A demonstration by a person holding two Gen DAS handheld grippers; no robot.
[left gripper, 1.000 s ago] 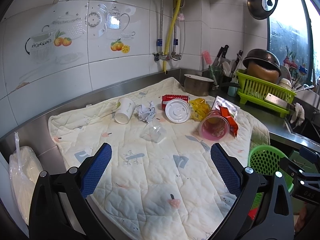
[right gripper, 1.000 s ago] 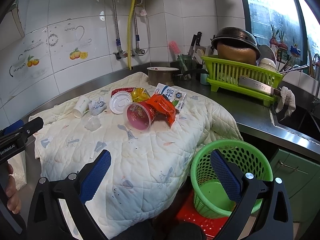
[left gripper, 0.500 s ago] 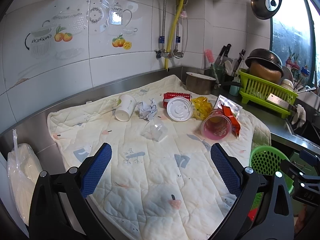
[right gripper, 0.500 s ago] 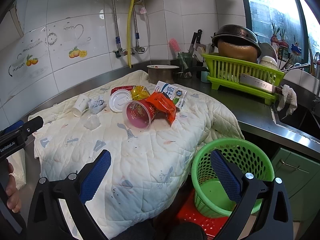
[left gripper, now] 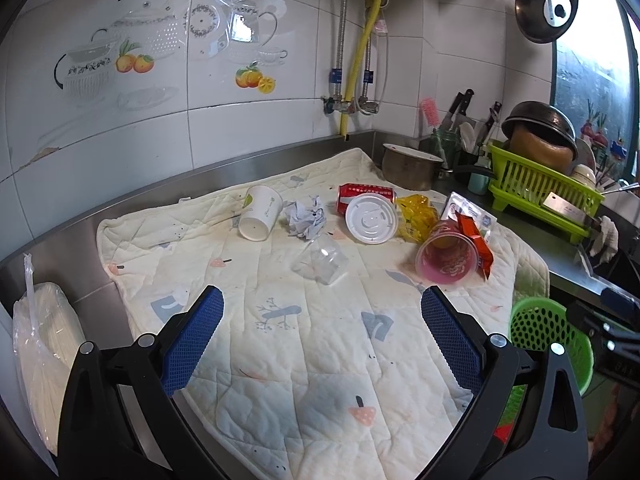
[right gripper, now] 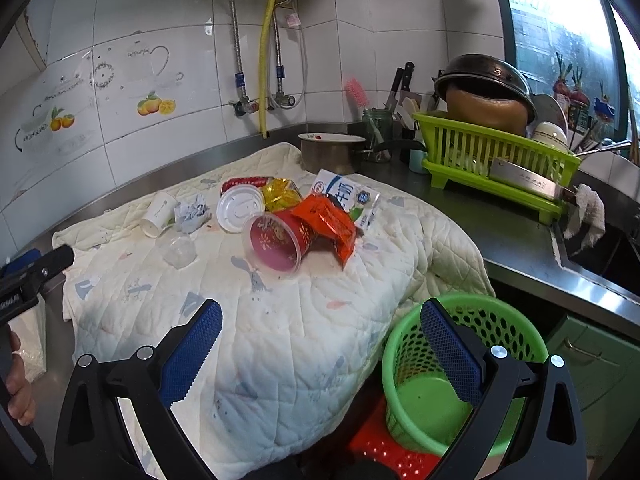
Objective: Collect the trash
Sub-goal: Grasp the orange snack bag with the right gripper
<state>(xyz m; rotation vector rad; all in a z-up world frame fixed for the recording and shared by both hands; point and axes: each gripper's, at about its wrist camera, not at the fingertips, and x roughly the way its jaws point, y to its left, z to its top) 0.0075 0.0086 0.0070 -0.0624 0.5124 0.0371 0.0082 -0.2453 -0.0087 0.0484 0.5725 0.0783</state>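
Note:
Trash lies on a quilted white mat (left gripper: 304, 344): a white paper cup (left gripper: 259, 212) on its side, crumpled paper (left gripper: 305, 217), a clear plastic cup (left gripper: 322, 259), a white lid (left gripper: 371, 219), a red can (left gripper: 365, 193), a yellow wrapper (left gripper: 417, 216), a pink-red cup (right gripper: 277, 243), an orange packet (right gripper: 330, 220) and a milk carton (right gripper: 347, 197). A green mesh basket (right gripper: 460, 380) stands below the counter edge. My left gripper (left gripper: 322, 340) is open and empty over the mat's near part. My right gripper (right gripper: 320, 354) is open and empty above the mat's corner and the basket.
A green dish rack (right gripper: 496, 160) with pots stands at the right, a steel pot (right gripper: 332, 151) and knives behind the mat. A sink (right gripper: 600, 248) lies far right. A white bag (left gripper: 38, 356) sits left. A red stool (right gripper: 384, 452) is under the basket.
Both grippers have drifted slightly; the view shifts a little and the trash sits lower in the left wrist view. Nothing was grasped or moved.

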